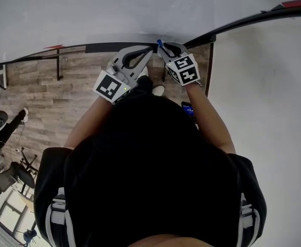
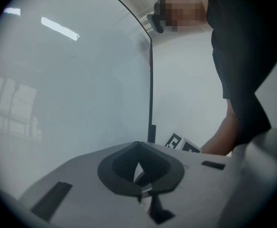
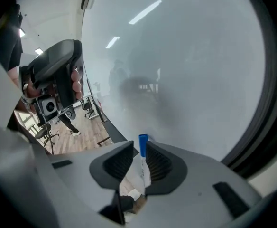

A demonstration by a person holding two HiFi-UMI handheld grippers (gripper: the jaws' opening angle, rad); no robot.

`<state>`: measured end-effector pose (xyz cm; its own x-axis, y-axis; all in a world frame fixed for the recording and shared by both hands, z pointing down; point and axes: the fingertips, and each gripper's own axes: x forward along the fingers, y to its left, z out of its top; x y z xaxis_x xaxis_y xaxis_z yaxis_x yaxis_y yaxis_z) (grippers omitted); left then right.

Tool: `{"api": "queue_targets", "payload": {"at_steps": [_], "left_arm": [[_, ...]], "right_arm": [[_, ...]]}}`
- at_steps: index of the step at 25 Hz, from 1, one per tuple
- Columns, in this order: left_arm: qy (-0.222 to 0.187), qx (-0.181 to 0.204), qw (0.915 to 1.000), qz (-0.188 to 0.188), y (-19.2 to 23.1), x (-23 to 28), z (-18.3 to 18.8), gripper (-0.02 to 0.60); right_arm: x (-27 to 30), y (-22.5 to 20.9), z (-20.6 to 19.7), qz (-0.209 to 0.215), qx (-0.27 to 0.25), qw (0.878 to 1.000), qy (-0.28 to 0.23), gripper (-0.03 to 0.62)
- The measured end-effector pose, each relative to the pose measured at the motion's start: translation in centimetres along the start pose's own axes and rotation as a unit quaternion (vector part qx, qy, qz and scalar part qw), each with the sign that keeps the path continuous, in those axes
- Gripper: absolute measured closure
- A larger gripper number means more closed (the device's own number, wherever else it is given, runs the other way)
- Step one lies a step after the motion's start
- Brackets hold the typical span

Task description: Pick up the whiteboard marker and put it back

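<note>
- The right gripper (image 3: 134, 161) is spreading its jaws. The blue-capped whiteboard marker (image 3: 143, 152) is standing between them, leaning on one pad.
- The left gripper (image 2: 139, 169) is pressing its jaws together, empty.
- Both are facing the whiteboard (image 3: 200, 80), near its bottom ledge (image 1: 109, 47).

Wood-plank floor (image 1: 42, 102) runs beneath the whiteboard (image 1: 114, 9); an office chair (image 1: 9, 176) stands on it, well away from the whiteboard.

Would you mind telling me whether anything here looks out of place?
Yes: the white whiteboard marker with a blue cap sits in the open right claw against one pad, a gap at the other, so it looks ungripped and might slip.
</note>
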<state>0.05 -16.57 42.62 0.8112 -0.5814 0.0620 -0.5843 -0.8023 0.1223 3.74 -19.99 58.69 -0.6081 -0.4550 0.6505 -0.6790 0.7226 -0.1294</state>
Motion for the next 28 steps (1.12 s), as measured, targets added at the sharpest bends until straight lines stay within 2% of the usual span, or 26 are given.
{"api": "queue_targets", "payload": {"at_steps": [6, 16, 22, 28], "left_arm": [[0.006, -0.007, 0.9999, 0.014, 0.4, -0.8, -0.3, 0.578], [0.008, -0.006, 0.9997, 0.023, 0.7, -1.6, -0.1, 0.578], [0.005, -0.005, 0.9996, 0.029, 0.9, -2.0, 0.1, 0.578], [0.003, -0.010, 0.9995, 0.029, 1.0, -2.0, 0.0, 0.578]], "right_arm": [[1.0, -0.2, -0.4, -0.004, -0.003, 1.000, 0.015, 0.500], [2.4, -0.1, -0.8, -0.008, -0.024, 0.999, 0.032, 0.506], [2.6, 0.0, -0.8, -0.019, -0.032, 0.999, 0.028, 0.520], [1.8, -0.2, -0.1, -0.016, -0.019, 1.000, 0.000, 0.528]]}}
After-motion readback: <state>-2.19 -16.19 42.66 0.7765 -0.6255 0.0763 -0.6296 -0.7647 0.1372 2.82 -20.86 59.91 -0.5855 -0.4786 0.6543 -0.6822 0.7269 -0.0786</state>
